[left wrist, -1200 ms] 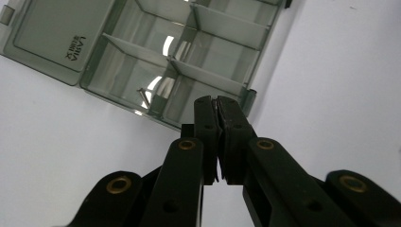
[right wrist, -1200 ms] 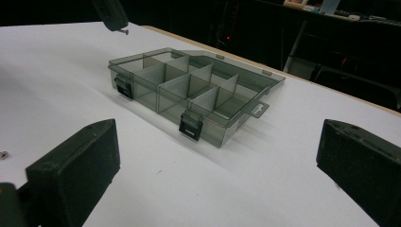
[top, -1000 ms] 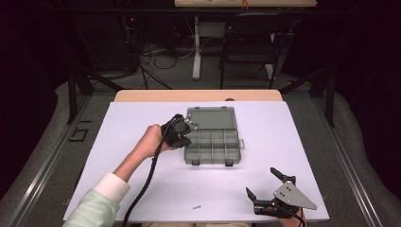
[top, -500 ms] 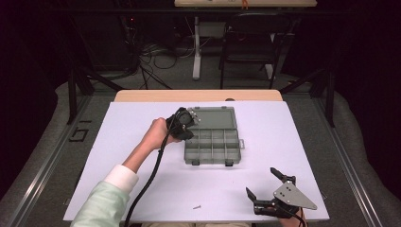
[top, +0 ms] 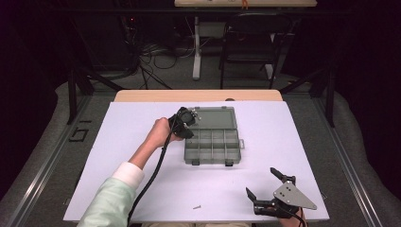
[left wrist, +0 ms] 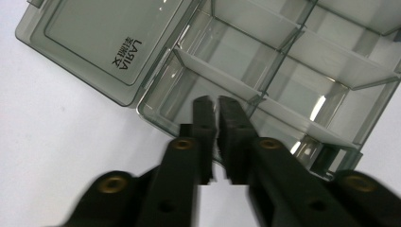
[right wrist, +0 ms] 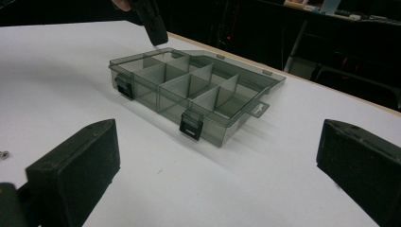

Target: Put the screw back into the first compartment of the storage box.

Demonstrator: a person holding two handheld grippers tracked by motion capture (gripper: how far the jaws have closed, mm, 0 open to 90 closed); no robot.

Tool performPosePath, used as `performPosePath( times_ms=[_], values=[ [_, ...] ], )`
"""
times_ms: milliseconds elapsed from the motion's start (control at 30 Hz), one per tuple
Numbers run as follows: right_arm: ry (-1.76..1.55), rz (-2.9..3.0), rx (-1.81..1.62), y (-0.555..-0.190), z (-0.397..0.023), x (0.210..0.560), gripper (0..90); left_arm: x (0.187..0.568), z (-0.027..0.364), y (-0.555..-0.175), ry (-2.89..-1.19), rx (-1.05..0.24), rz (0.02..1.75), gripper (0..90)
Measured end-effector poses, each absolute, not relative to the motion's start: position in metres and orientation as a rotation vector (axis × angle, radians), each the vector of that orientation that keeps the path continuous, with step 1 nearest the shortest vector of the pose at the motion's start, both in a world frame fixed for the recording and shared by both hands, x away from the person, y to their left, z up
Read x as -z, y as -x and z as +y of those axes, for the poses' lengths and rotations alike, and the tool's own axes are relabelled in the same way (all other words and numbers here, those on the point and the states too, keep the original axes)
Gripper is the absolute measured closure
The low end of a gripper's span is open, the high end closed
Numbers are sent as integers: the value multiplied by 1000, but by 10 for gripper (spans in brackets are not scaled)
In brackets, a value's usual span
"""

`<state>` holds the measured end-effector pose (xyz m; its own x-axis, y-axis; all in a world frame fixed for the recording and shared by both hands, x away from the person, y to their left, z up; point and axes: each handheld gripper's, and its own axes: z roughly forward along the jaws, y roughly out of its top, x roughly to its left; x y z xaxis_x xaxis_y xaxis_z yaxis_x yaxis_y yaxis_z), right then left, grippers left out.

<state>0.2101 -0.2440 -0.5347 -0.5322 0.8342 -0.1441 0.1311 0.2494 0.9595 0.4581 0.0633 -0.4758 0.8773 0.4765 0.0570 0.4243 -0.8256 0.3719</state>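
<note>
A smoky see-through compartment box (top: 213,142) lies on the white table cover with its lid (top: 215,118) laid open at the back. My left gripper (top: 193,115) hangs over the box's back left corner, tips pointing down into a corner compartment (left wrist: 189,99). Its jaws (left wrist: 216,106) have just been opening; they stand a narrow slit apart and I see nothing between them. My right gripper (top: 261,181) rests at the front right of the table, jaws wide open and empty, facing the box (right wrist: 189,90). The left gripper (right wrist: 153,26) also shows above the box's far corner.
A small screw (top: 196,206) lies on the cover near the front edge, left of the right gripper. The box's front wall carries two black latches (right wrist: 191,126). Bare white cover (top: 307,137) surrounds the box. Chairs and cables stand beyond the table's far edge.
The left hand has moved away from me and to the right, from beside the box's left wall to over its back left corner, and slightly lower. The right gripper has stayed put.
</note>
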Motion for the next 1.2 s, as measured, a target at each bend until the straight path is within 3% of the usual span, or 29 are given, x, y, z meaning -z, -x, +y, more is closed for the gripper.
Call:
performPosePath(
  times_ms=[233, 267, 367, 500, 600, 1200],
  values=[
    [-880, 1847, -1328, -210, -244, 535, 0, 472, 67, -455, -2671, -198, 668, 436],
    [-880, 1847, -1328, -210, -244, 535, 0, 471, 66, -452, -2674, -200, 662, 436],
    [-877, 1849, -1329, -210, -244, 535, 0, 466, 67, -440, -2677, -202, 618, 302],
    [-875, 1848, -1330, -210, -244, 535, 0, 462, 68, -425, -2683, -216, 573, 210],
    [-878, 1847, -1334, -210, -244, 535, 0, 460, 70, -413, -2679, -236, 543, 159],
    [-881, 1844, -1329, -211, -244, 535, 0, 453, 74, -356, -2671, -222, 437, 67]
  ],
)
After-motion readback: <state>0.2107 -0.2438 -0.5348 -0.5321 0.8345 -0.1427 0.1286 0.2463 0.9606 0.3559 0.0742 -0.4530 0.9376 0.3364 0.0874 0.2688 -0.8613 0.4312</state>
